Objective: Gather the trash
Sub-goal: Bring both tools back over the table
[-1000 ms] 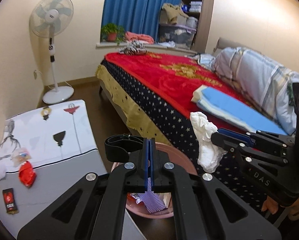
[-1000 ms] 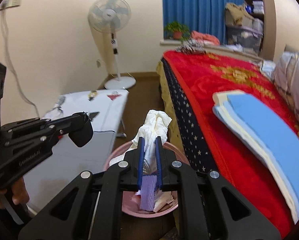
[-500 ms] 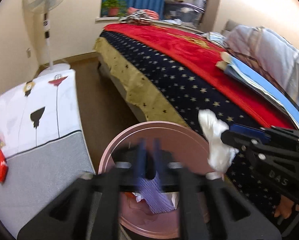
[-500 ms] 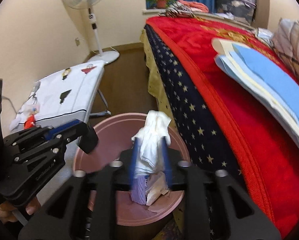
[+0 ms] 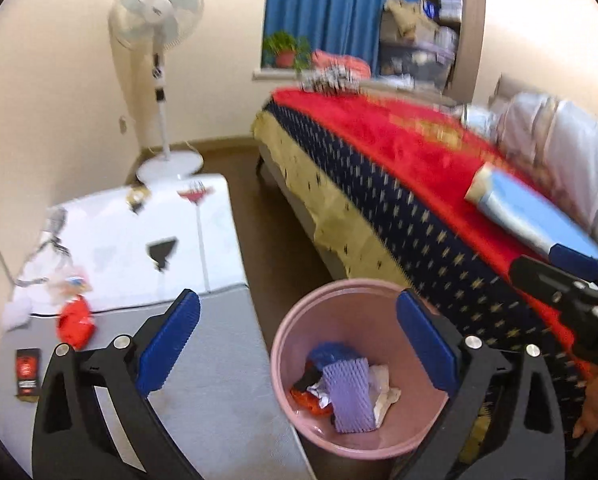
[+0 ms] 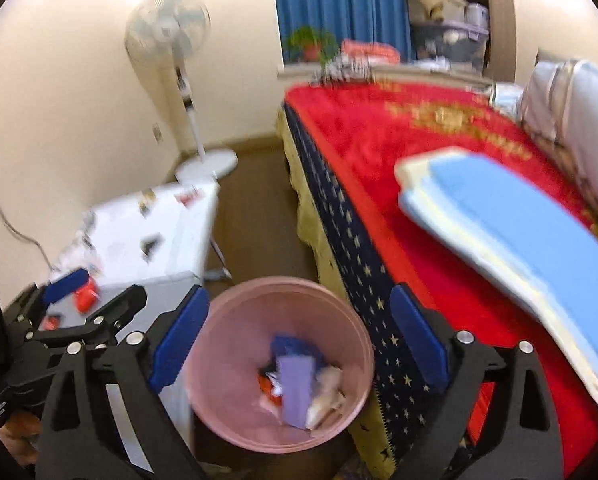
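Closest in, both grippers hang over the pink bin that stands on the floor between the bed and the low table. The left gripper has its blue pads spread far apart and its jaws are opening, with nothing between them but the view down into the bin; the right gripper is the same, its jaws opening and empty. So neither tool carries any trash at this moment. Inside the bin lies a small heap: a purple foam net sleeve, crumpled white paper, something red-orange and a blue scrap, which I take to be the part of the job already finished. Just beyond, on the grey and white table, pieces are left: a red wrapper, a small dark packet near the table's front corner, and a pale crumpled bit with a picture on it behind the red wrapper. These look like the remaining trash, so the task seems partly done, with the table yet to be cleared. Farther off, the red bedspread carries a folded blue sheet but no trash that I can make out. At the back stand a pedestal fan and blue curtains.
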